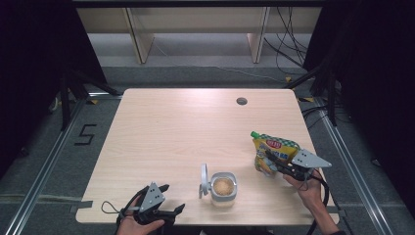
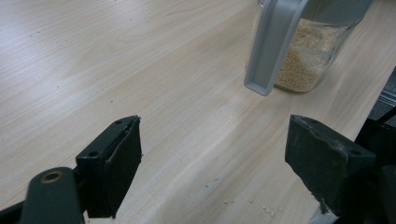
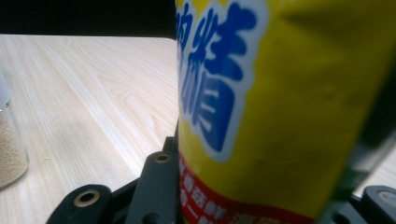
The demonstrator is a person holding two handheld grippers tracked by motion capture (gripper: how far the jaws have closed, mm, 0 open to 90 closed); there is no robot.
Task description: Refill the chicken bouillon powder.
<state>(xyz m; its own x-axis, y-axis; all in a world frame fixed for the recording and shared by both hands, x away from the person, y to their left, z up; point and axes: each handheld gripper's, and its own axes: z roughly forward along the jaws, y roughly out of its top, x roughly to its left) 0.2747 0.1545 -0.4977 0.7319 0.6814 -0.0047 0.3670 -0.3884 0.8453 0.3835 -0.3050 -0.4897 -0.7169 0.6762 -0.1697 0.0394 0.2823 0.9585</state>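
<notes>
A yellow pouch (image 1: 273,147) with a green cap and blue lettering stands tilted near the table's right edge. My right gripper (image 1: 269,160) is shut on it, and in the right gripper view the pouch (image 3: 280,116) sits tight against the black jaws. A clear jar (image 1: 223,188) of tan grains stands at front centre, its grey lid (image 1: 203,180) flipped open to the left. My left gripper (image 1: 172,198) rests at the front left, open and holding nothing. In the left gripper view its jaws (image 2: 212,158) stand wide, with the jar (image 2: 308,56) and lid (image 2: 275,42) ahead.
The light wooden table (image 1: 171,127) has a round cable hole (image 1: 241,101) at the back right. A few spilled grains (image 2: 266,210) lie near my left gripper. The jar's edge (image 3: 9,144) is at the left of the right gripper view. Black cables trail on the floor behind.
</notes>
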